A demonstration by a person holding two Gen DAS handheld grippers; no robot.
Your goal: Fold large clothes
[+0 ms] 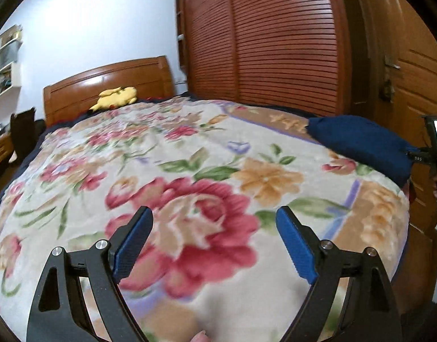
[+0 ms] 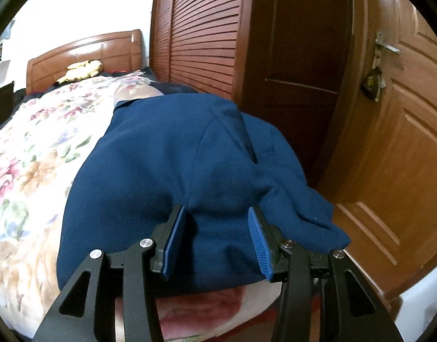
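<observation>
So the navy garment [image 2: 172,154] is lying bunched near the bed's right edge, on the flowery blanket [image 1: 190,171]. My right gripper [image 2: 215,213] is spread wide with cloth between the jaws, not pinched. My left gripper [image 1: 214,216] hovers empty and spread. Folded bundle or unsorted heap? Can't tell.

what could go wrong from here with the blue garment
The navy garment lies bunched at the bed's corner, one part hanging over the edge near the door; it could slide off. The right tool, open over thick folds, may pinch several layers. The left tool could snag the floral blanket.
</observation>
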